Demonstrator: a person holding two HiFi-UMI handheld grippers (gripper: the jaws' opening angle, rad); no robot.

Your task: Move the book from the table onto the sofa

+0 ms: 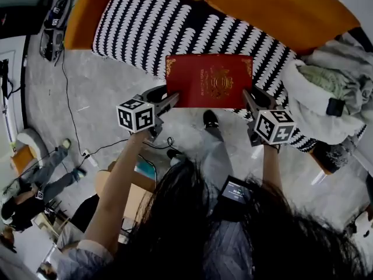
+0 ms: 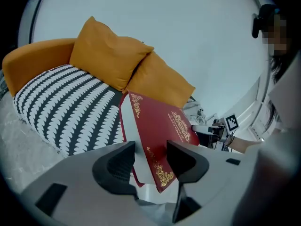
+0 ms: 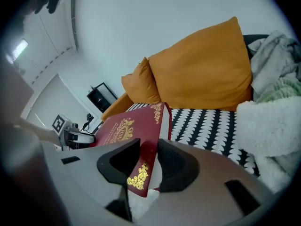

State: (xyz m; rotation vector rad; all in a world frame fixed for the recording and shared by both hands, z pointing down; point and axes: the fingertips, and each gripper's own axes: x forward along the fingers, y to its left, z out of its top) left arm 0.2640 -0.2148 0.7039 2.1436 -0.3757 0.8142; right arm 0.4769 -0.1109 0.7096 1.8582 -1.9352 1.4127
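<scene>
While the left claw [image 1: 166, 102] is clenched on the near left corner of the book [image 1: 208, 79] and the right claw [image 1: 252, 101] on its near right corner, I have the book stretched between them, cover up, reaching ahead of the claw tips over the front edge of the sofa [image 1: 134, 28]; whether it touches the striped seat yet I cannot tell. As I judge it, the step is the set-down: push both claws forward together, keep the book level, stay clear of the blanket heap [image 1: 326, 92] to the right of the right claw, then loosen both grips at once
</scene>
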